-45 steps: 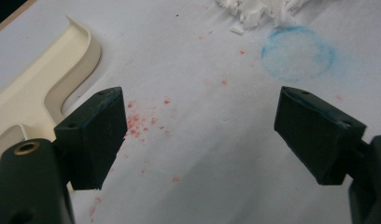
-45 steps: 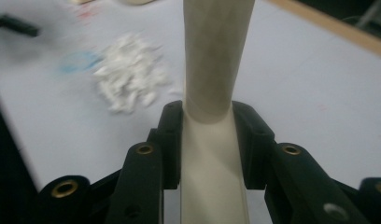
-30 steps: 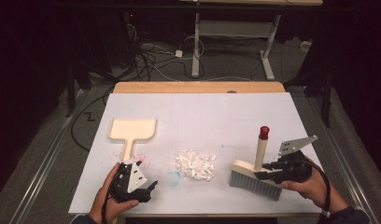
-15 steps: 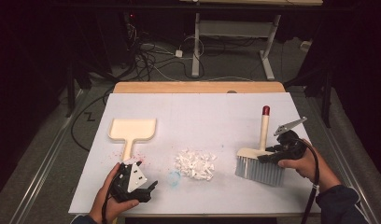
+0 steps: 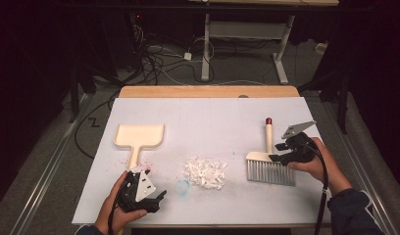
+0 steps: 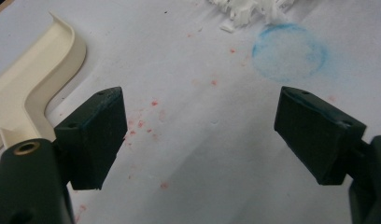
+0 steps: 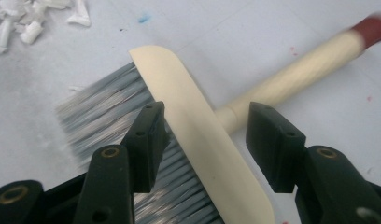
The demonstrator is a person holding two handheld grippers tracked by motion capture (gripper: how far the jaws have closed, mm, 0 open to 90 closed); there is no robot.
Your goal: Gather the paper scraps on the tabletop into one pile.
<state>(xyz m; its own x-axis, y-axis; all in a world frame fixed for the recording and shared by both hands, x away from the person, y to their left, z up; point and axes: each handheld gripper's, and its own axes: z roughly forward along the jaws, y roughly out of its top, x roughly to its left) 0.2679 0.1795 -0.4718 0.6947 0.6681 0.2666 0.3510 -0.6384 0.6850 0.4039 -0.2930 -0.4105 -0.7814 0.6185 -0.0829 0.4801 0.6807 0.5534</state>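
A brush (image 5: 269, 157) with a cream head, grey bristles and a red-tipped handle sits at the right of the white table. My right gripper (image 5: 277, 152) is shut on it. In the right gripper view the brush's head (image 7: 198, 140) runs slantwise between the two jaws of my right gripper (image 7: 207, 140). A cream dustpan (image 5: 139, 134) lies at the left, also seen as a dustpan edge (image 6: 34, 88). A pile of white scraps (image 5: 204, 171) sits mid-table. My left gripper (image 5: 156, 185) stands open at the front left, and the left gripper view shows it (image 6: 200, 135) holding nothing.
A blue chalky ring (image 6: 289, 51) and red specks mark the white table (image 5: 212, 117) ahead of the left gripper. Scraps (image 7: 20, 21) lie beyond the bristles. A wooden strip (image 5: 208, 91) edges the far side, with cables and desk legs on the floor behind.
The right gripper has carried the brush a little away from the front edge and straightened its handle. The left gripper, the dustpan and the scraps have not moved.
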